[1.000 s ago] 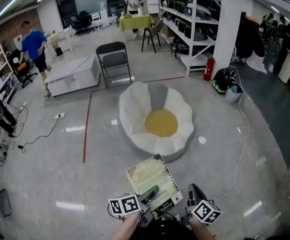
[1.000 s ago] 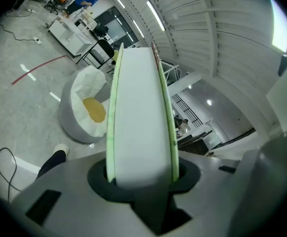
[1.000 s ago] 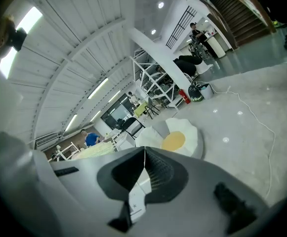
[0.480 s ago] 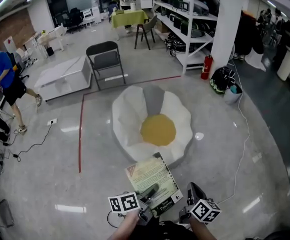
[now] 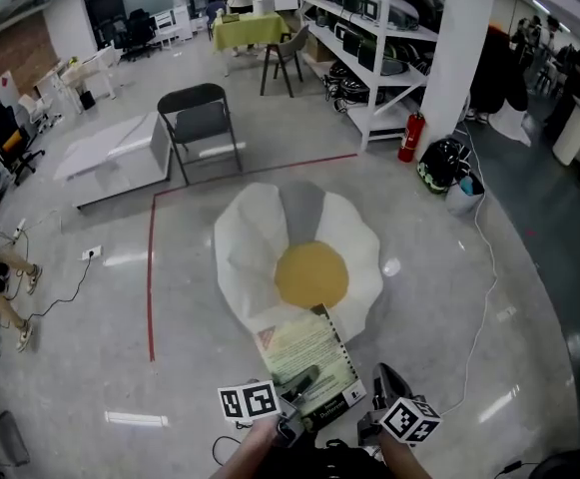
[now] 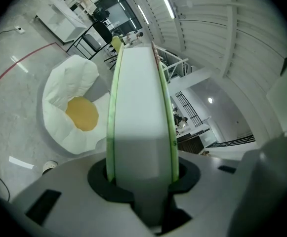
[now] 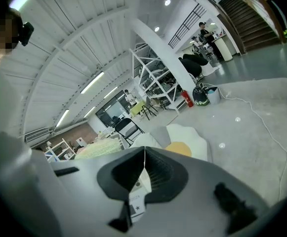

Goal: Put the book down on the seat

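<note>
The book, with a pale green cover and a spiral spine, is held low in the head view, just in front of the seat. My left gripper is shut on its near edge. In the left gripper view the book stands edge-on between the jaws. The seat is a white beanbag shaped like a fried egg, with a yellow centre; the seat lies below and left of the book. My right gripper is beside the book's right edge, its jaws closed together.
A black folding chair and a low white platform stand beyond the seat. A red floor line runs at its left. Shelving, a fire extinguisher and a floor cable are to the right. A person's legs are at far left.
The seat has come closer and now lies right ahead of the book. The person in blue has walked off to the left edge. Both grippers keep their hold and place.
</note>
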`<state>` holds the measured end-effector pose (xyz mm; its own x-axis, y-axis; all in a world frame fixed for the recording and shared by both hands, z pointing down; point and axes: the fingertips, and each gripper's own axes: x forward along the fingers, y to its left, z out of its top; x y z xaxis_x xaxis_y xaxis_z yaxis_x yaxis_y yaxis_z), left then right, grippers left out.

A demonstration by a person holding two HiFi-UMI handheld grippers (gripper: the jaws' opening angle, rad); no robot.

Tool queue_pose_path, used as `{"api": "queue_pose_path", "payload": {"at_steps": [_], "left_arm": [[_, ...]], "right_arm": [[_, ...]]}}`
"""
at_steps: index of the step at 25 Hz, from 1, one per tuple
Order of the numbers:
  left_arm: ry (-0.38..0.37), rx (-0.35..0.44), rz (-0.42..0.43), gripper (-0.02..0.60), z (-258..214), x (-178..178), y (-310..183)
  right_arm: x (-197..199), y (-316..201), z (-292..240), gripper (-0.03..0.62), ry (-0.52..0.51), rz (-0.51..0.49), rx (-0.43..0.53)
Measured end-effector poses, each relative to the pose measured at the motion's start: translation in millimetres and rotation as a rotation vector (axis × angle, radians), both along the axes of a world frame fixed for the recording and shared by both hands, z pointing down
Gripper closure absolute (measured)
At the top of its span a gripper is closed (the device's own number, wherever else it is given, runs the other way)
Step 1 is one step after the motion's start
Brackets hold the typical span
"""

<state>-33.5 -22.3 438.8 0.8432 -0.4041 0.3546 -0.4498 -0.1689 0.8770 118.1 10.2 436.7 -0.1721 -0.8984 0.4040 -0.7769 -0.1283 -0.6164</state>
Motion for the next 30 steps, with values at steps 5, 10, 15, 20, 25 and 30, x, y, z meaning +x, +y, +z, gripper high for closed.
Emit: {"api": "queue_pose_path", "payload": {"at_steps": [5,10,15,20,25,30], "left_arm": [[0.006,-0.033,0.033,0.428,7.2,3.7,-48.9],[0.019,-0.061,0.069,0.426,23.0,13.5,-95.7],[0.029,-0.088,0.105,0.426,39.0,28.6,-137.8],[0.024,-0.13,0.105,0.426,60.7,41.6,-167.4],[0.03,-0.176,0.096,0.426,98.6,55.2,-202.5],[0.003,-0.212,0.077,0.426,146.0,72.8,-240.5]], "right_arm": [[-5.9,-48.0,6.0,0.582,-0.015,-0.01,-0.024],[-7.9,-93.5,19.5,0.582,-0.026,-0.047,-0.032],[-1.5,-139.9,32.6,0.582,-0.056,-0.071,-0.05],[12.2,-180.8,43.6,0.582,-0.088,-0.091,-0.06],[28.1,-219.5,76.3,0.582,-0.103,-0.111,-0.076],[36.1,-261.4,118.5,0.58,-0.118,-0.176,-0.102]]}}
